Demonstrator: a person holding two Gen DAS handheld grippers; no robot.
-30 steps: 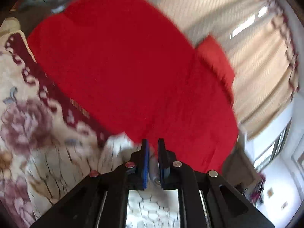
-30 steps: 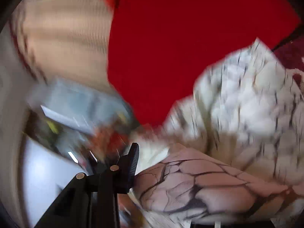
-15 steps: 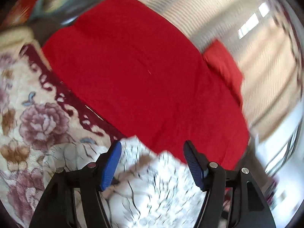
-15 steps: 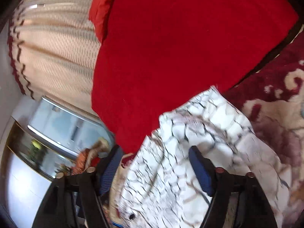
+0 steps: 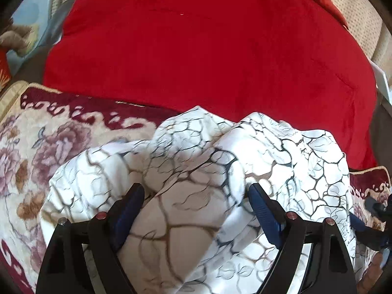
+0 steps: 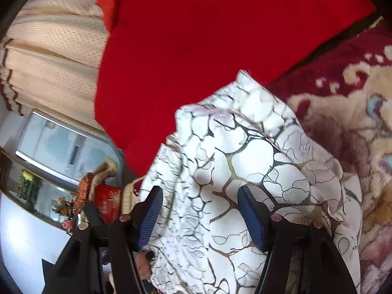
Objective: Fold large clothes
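Garment (image 5: pixel 208 171), white with a black-and-tan crackle print, lies bunched on the floral blanket (image 5: pixel 49 152), its far edge lapping onto the red quilt (image 5: pixel 208 49) beyond. Nearest the lens in the left wrist view, the left gripper (image 5: pixel 193 205) sits low over the heap, jaws spread wide and opening; a rounded fold of the garment bulges up between the blue pads (image 5: pixel 128 208), but the pads stand clear of it on both sides, nothing pinched. In the right wrist view the right gripper (image 6: pixel 199 210) has its jaws parted somewhat less and easing closed, cloth running up between them from below; I judge the pads not pressing, though the lower fabric hides the contact line. From both sets of jaws the garment lies straight ahead and under, so neither hand needs to reach. Its long axis cannot be told in this crumpled state; the ridge in the right view runs away from the jaws toward the red quilt. The right gripper's tip shows at the garment's right edge in the left view (image 5: pixel 374 208), so the two hands bracket the heap. Farther off past the red quilt: a striped beige curtain (image 6: pixel 49 56). No brand, label or legible writing anywhere.
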